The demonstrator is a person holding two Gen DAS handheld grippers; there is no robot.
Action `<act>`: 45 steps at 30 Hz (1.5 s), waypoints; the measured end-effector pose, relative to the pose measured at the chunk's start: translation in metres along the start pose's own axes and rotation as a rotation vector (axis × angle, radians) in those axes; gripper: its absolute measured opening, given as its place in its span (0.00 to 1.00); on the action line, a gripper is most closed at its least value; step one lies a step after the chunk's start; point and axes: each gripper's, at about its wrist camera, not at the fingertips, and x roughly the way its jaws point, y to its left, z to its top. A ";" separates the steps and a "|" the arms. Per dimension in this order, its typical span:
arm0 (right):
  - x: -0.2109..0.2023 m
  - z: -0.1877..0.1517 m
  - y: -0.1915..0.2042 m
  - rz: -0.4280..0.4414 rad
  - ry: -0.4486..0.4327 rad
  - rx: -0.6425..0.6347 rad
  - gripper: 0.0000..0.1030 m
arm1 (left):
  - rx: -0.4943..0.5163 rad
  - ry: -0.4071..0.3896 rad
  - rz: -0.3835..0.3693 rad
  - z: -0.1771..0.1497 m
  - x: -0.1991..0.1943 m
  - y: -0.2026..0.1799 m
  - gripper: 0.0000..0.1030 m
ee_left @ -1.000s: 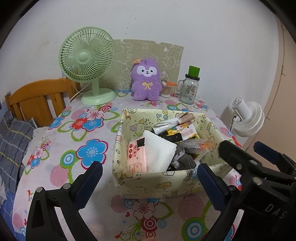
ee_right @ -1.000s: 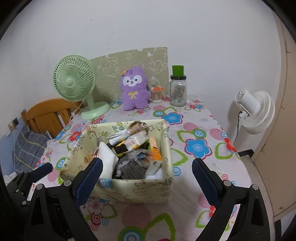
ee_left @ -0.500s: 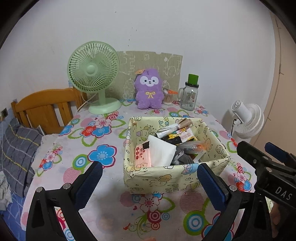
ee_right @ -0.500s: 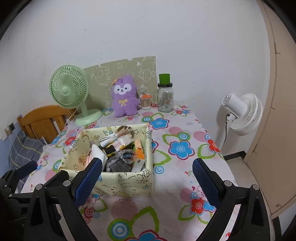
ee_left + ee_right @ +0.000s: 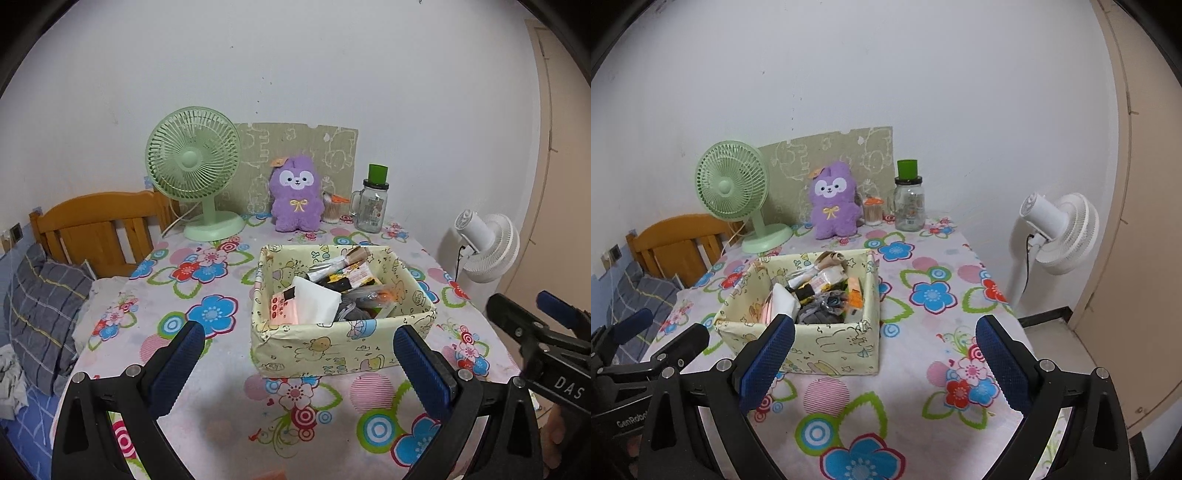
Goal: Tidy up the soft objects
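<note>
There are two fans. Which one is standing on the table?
The green fan, on the flowery table beside the purple plush toy. The white fan stands off the table's right edge, on its own pole.

The left gripper (image 5: 295, 363) is a black plastic frame with two long fingers faced in blue, dimpled rubber pads (image 5: 181, 365). Silver screws sit at each finger's base, beside triangular cut-outs. The right gripper (image 5: 884, 363) has the same black frame, blue pads (image 5: 999, 365) and silver screws. From the left camera, its body carries white letters "DAS"; the left's reads "GenRobot", partly cut off.
</note>
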 end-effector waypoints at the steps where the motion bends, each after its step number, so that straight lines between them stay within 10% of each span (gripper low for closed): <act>1: -0.004 0.000 -0.001 0.000 -0.010 0.002 0.97 | 0.001 -0.004 0.007 0.000 -0.003 0.000 1.00; 45: -0.045 0.008 0.003 -0.012 -0.101 0.005 0.97 | 0.008 -0.073 -0.015 0.009 -0.040 -0.009 1.00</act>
